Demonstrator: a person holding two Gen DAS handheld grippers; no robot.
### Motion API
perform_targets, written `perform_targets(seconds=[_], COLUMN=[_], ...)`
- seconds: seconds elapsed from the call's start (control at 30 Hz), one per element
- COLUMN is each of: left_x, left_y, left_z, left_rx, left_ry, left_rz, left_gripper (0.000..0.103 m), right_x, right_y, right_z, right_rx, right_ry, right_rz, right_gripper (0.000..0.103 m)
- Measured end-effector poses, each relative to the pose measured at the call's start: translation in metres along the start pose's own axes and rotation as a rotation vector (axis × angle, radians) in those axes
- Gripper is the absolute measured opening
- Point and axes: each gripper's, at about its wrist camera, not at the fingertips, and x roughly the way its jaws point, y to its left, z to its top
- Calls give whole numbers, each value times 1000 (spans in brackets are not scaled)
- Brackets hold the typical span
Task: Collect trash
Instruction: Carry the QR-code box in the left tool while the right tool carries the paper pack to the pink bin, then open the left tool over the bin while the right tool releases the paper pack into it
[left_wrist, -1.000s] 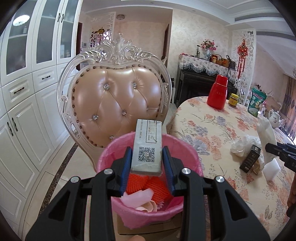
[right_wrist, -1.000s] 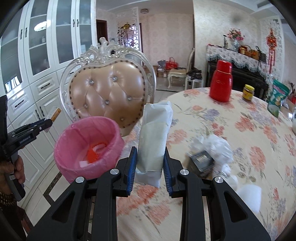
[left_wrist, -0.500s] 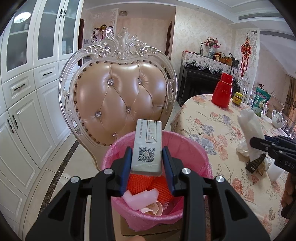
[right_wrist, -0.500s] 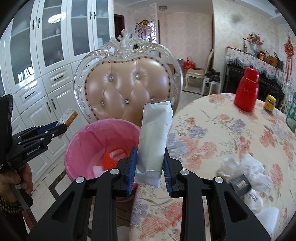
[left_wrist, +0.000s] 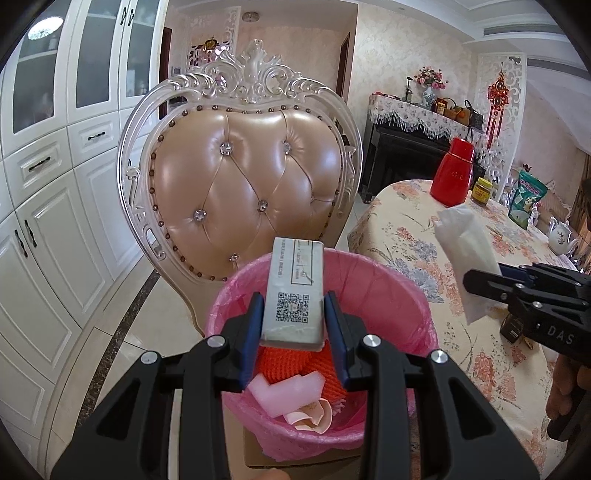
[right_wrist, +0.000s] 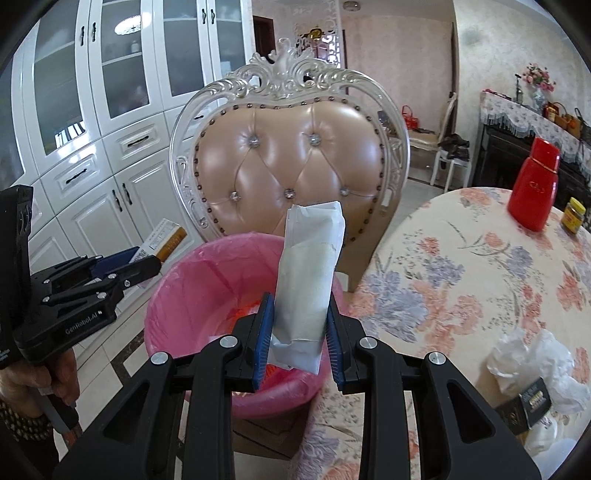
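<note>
A bin with a pink liner (left_wrist: 391, 295) (right_wrist: 184, 295) stands before the chair, holding orange netting (left_wrist: 284, 363) and pink scraps. My left gripper (left_wrist: 294, 325) is shut on a small grey box with a QR code (left_wrist: 295, 291), held over the bin's near rim. My right gripper (right_wrist: 299, 339) is shut on a white paper packet (right_wrist: 310, 273), held upright over the bin's right side. The packet also shows in the left wrist view (left_wrist: 465, 251), and the box in the right wrist view (right_wrist: 162, 240).
A tufted pink chair (left_wrist: 243, 177) stands behind the bin. The floral table (right_wrist: 461, 266) on the right carries crumpled white wrap (right_wrist: 532, 354), a dark small box (right_wrist: 524, 406), a red flask (right_wrist: 533, 184) and a jar (right_wrist: 572, 219). White cabinets (left_wrist: 44, 184) line the left.
My right gripper has carried the packet left from over the table to above the bin. My left gripper has edged closer to the bin, still holding the box.
</note>
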Motion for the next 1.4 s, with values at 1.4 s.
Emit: perform_targets(seconds=[1.4], left_x=[-9], left_y=[-64], left_z=[0], left_rx=[47], left_ry=[8], left_rz=[-77], left_gripper=[54], right_x=[-51], right_y=[-54], right_z=[-34], right_rx=[79], right_ry=[-53], right_rz=[-111], right_gripper=[52])
